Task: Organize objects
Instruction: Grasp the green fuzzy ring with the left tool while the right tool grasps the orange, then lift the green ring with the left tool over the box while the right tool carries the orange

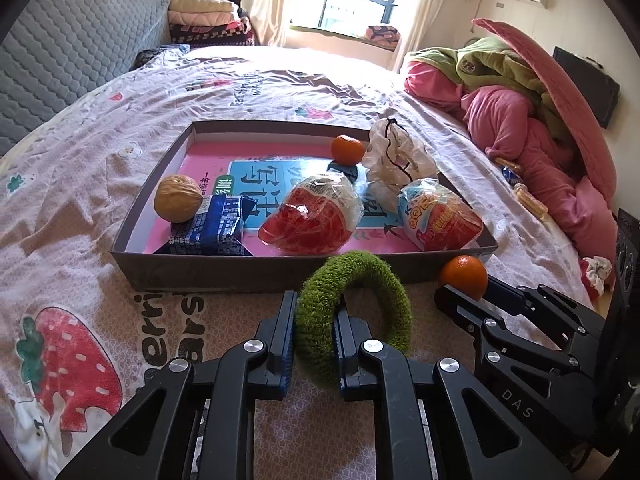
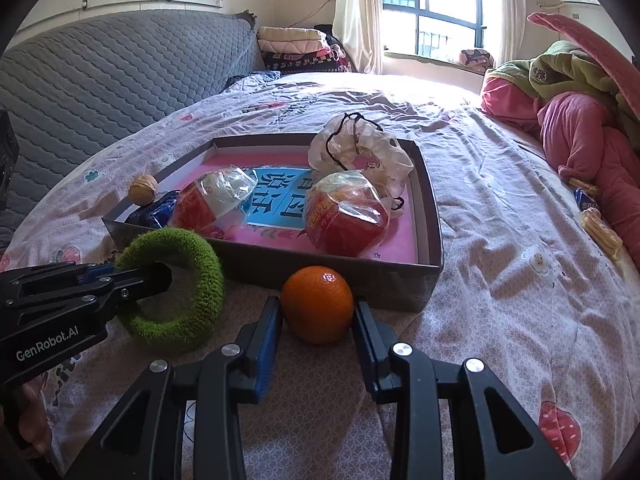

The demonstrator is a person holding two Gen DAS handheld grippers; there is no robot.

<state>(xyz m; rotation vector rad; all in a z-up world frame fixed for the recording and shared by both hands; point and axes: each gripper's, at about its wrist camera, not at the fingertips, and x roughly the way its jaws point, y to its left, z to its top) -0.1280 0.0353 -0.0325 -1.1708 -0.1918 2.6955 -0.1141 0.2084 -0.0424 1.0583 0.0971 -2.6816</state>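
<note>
Left gripper [image 1: 314,312] pinches one side of the green fuzzy ring [image 1: 360,308], right gripper [image 2: 316,312] closes snugly around the tangerine [image 2: 317,304]; both sit just near of the cardboard tray [image 2: 340,276], likely bound inside.

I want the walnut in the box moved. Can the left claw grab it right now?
Probably not yet. The left claw is shut on the green fuzzy ring, so it is busy. The walnut itself lies uncovered in the box's near left corner.
</note>
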